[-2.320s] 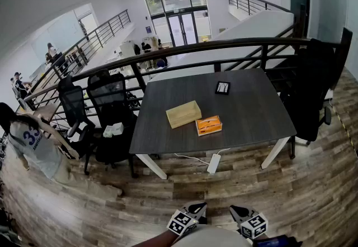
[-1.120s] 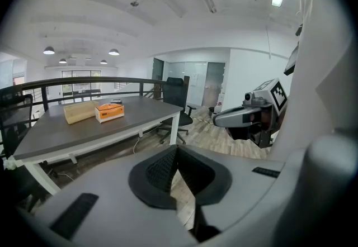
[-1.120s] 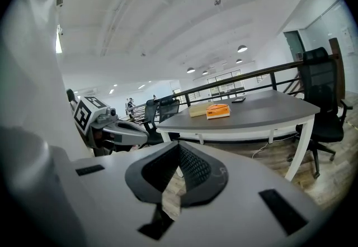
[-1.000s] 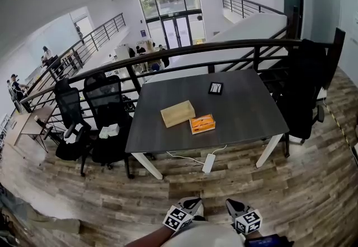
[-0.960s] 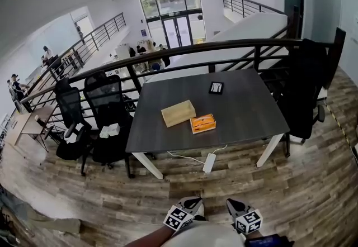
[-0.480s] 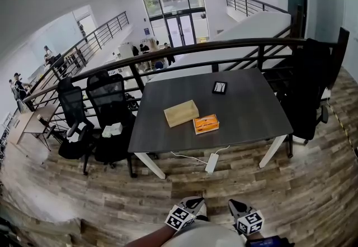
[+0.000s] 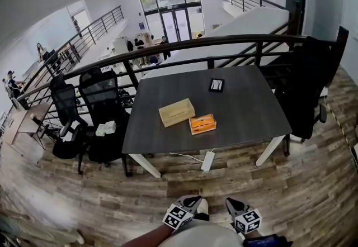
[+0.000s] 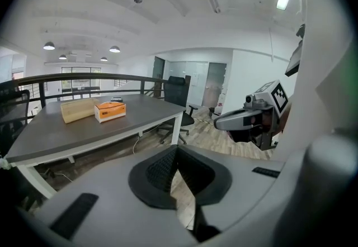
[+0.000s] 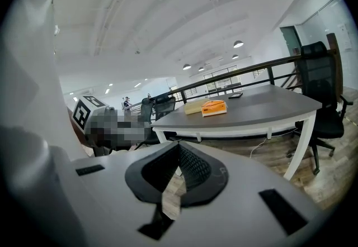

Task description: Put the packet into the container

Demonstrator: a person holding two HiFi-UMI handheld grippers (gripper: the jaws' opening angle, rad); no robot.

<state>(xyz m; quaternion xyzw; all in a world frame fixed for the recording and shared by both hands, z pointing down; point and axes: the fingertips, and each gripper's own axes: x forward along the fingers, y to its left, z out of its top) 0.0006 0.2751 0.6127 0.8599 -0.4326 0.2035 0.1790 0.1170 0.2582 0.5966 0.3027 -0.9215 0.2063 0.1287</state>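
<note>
While viewed from well back over wood floor (image 7: 291,184), dark bench (image 7: 246,117) at scene centre, w/ black railing (image 7: 184,47) along its far edge. Two black office chairs (image 7: 103,112) at bench's left, another dark chair (image 7: 310,89) at its right.

Left hand-held gripper (image 7: 196,203) & right hand-held gripper (image 7: 230,204) low at near edge, side by side, well apart from bench. Both w/ jaws pressed together, nothing pinched, per the two gripper views.

Wooden container (image 7: 177,112) mid-bench. Orange packet (image 7: 202,123) lying flat on bench, just right of container & a bit nearer, not inside it; touching or not, can't tell.

White power strip (image 7: 207,160) on floor by bench's near edge, cord attached. Small black item (image 7: 216,85) toward bench's far side, apart from container & packet.
</note>
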